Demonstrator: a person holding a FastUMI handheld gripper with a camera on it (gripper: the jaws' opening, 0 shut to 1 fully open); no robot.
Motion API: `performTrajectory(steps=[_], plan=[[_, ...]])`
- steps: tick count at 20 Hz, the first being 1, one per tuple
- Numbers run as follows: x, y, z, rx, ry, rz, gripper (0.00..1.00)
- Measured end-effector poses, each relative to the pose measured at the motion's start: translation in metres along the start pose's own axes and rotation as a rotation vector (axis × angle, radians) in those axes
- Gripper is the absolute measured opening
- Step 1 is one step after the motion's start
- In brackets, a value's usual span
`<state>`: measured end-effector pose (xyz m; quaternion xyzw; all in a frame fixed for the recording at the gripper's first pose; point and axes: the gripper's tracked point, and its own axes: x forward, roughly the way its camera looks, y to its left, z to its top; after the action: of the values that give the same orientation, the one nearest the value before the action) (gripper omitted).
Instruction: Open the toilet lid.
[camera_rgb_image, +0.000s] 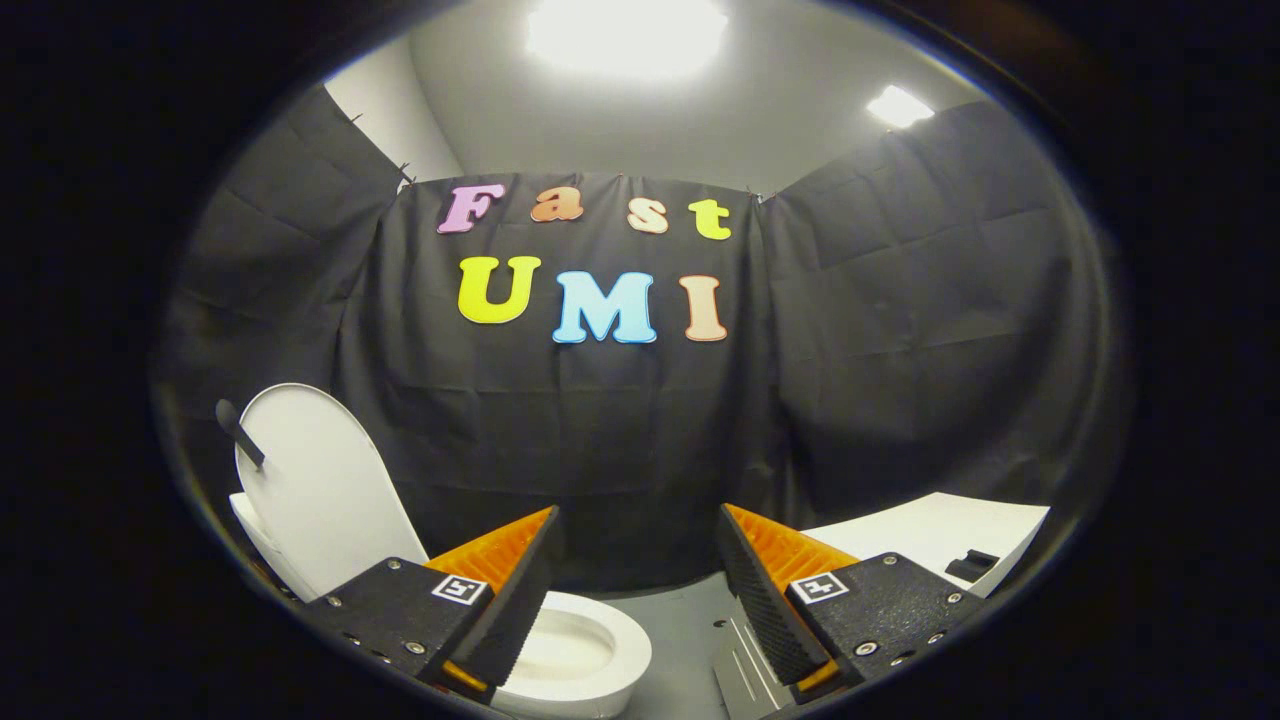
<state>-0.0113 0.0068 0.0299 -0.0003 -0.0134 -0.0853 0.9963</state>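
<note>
Toilet lid (315, 480): found raised, upright behind the toilet bowl (575, 655), tilted slightly back; task judged already done. Dark tab or handle (238, 430) noted at the lid's far upper edge. Judged rigid moulded plastic, light, smooth and slippery, hinged at the rear of the bowl; best taken by the free rim or that tab, never near the hinge.

Claw (632, 590): fingers spread wide apart, nothing between them, held above and just in front of the bowl, clear of the lid.

Bowl: open, rim exposed, partly hidden behind one finger.

White tabletop (930, 535): well to the side of the bowl opposite the lid, bearing a small dark object (970, 566), too small to identify.
</note>
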Motion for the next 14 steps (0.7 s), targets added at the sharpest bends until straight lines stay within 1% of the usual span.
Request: performTrajectory(steps=[3,10,14], plan=[[-0.002,0.005,-0.029,0.039,0.061,0.011,0.94],[0.002,0.018,-0.048,0.035,0.102,0.041,0.94],[0.000,0.020,-0.045,0.017,0.100,0.048,0.94]])
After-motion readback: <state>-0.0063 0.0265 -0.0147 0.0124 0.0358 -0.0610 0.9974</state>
